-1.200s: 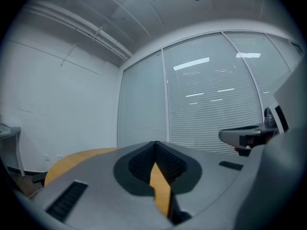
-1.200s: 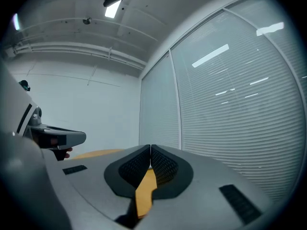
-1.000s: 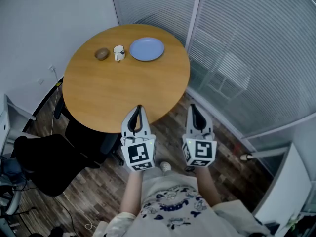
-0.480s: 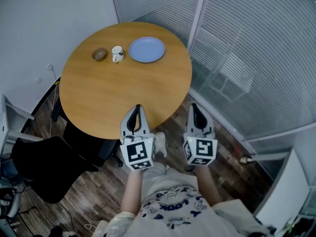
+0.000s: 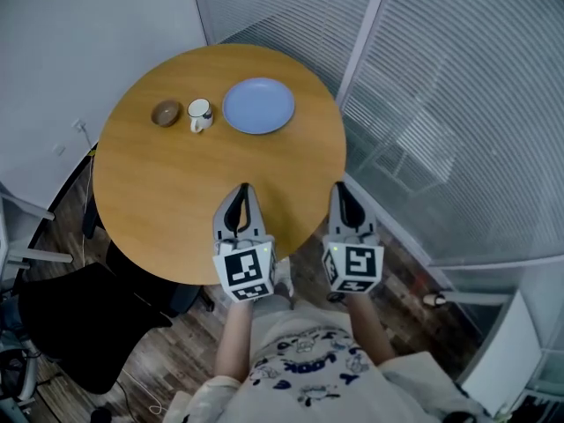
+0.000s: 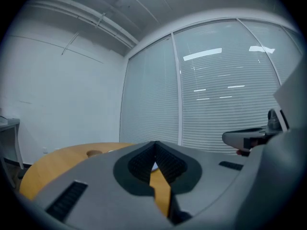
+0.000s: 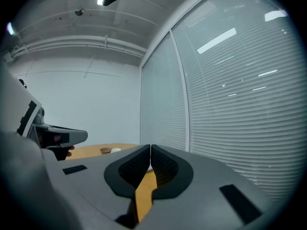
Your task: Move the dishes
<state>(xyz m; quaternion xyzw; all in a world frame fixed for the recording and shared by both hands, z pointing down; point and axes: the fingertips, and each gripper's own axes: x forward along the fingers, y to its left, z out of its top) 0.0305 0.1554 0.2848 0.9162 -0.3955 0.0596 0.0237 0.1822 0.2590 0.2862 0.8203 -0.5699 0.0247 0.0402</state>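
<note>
With jaws together and empty, my left gripper (image 5: 243,189) and right gripper (image 5: 339,187) hover at the round wooden desk's (image 5: 176,183) near edge, because the flat blue plate (image 5: 258,106), white mug (image 5: 199,114) and brown bowl (image 5: 166,113) sit at its far side.

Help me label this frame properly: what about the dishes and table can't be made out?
- Cup and brown bowl contents: head view, too small to tell.
- Blue plate: both gripper views, almost wholly hidden behind the shut jaws.
- Table base: head view, hidden under its top.
</note>
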